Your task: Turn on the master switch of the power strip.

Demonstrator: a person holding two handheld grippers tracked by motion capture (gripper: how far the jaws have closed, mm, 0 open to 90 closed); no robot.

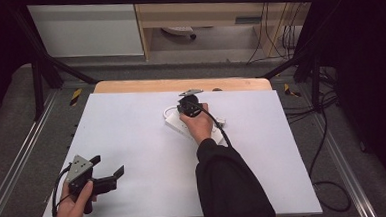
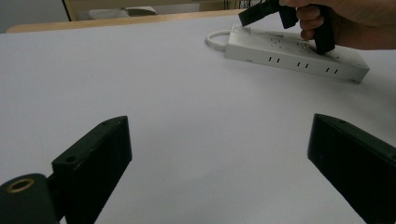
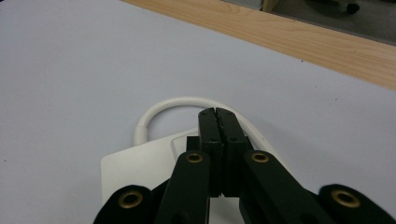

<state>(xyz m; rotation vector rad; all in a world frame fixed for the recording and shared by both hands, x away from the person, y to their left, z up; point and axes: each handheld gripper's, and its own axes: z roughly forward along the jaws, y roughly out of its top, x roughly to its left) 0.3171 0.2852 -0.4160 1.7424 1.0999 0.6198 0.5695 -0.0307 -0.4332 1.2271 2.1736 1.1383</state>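
A white power strip lies at the far middle of the white table sheet, its white cable looping off the far-left end. My right gripper is held over that end, shut with nothing between its jaws. In the right gripper view the closed tips hover just above the strip's end, with the cable loop beyond them. The left gripper view shows the strip with its sockets and the right gripper above it. My left gripper stands open and empty at the near left.
A wooden table edge shows beyond the sheet's far side. A black frame stands around the table, and cables lie on the floor at the right. A dark sleeve reaches across the near middle.
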